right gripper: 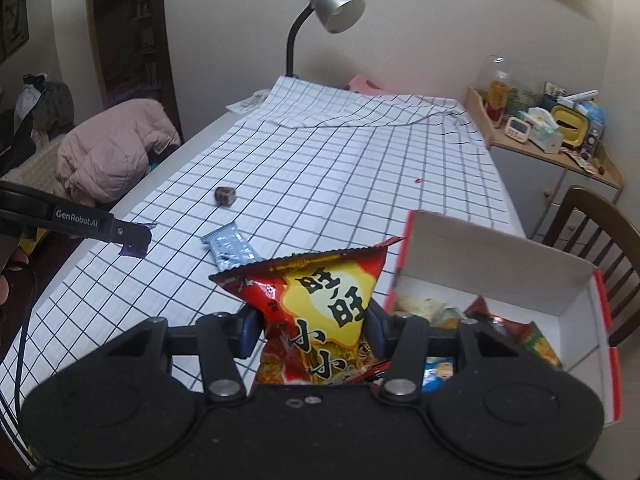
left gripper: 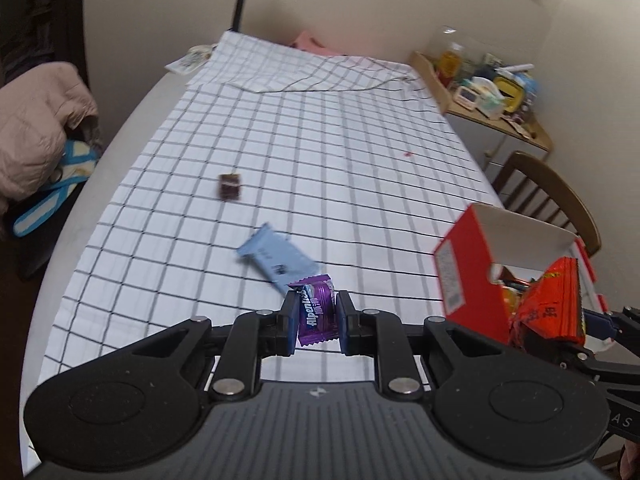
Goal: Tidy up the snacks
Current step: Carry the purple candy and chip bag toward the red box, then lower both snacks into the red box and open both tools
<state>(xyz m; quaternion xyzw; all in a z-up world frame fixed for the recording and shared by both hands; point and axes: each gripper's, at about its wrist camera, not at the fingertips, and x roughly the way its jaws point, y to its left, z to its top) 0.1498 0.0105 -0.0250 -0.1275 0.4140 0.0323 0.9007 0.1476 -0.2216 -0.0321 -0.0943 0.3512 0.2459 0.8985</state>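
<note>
Left claw [left gripper: 317, 322] is clamped tight on a purple candy [left gripper: 316, 312], lifted off the checked cloth [left gripper: 320, 152]. Right claw [right gripper: 314, 330] is part open but gripping a red-yellow snack bag [right gripper: 320, 312], just left of the red box [right gripper: 500, 276] with snacks inside. I see a blue wrapper [left gripper: 276, 258] and a small brown candy [left gripper: 229, 187] lying on the cloth, farther out.
</note>
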